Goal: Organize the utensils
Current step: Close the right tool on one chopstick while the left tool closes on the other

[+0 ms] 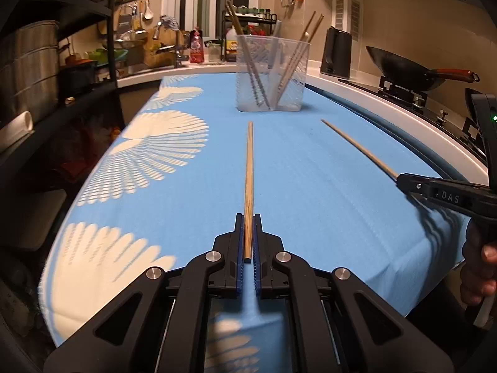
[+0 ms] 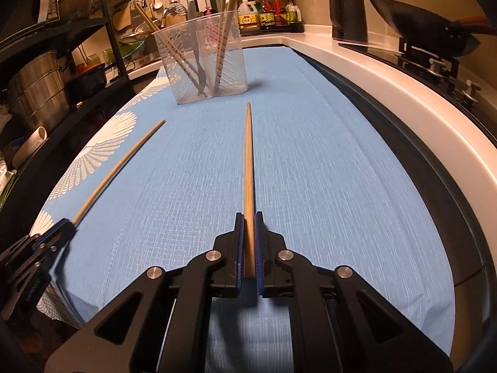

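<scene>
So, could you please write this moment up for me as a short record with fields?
left tool: shut on a wooden chopstick
right tool: shut on a second wooden chopstick
holder: clear plastic container, upright, holding chopsticks and a metal fork
surface: blue patterned tablecloth
background: black wok on the stove

Right gripper side: white letters "DAS" are showing on the black body, seen in the left wrist view.
Bottle labels on the far rack: print is showing on yellow and red labels, too small to read.
Red pouch by the sink: printing is showing, too blurred to read.
</scene>
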Motion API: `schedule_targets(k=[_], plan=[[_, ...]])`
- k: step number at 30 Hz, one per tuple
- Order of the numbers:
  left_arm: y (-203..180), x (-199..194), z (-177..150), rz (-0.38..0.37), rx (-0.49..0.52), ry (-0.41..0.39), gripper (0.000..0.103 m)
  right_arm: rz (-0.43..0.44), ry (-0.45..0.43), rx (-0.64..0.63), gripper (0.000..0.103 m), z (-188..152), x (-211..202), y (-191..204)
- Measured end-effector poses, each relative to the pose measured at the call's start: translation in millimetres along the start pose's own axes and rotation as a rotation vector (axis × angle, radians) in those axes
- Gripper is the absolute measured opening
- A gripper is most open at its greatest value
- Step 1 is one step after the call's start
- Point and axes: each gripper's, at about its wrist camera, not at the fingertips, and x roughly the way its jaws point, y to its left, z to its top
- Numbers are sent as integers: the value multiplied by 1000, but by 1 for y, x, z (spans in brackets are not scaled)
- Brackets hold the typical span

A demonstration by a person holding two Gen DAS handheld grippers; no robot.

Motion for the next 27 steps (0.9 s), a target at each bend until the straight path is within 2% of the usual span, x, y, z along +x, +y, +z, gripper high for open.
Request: schedule_targets(k=[6,27], plan=[[12,-1,-6,4,-42,-11,6,-39,-31,2,8,-7,-5,-1],[1,15,-3,21,-52,-45,7,-60,-137,-31,16,-22,-8,6]])
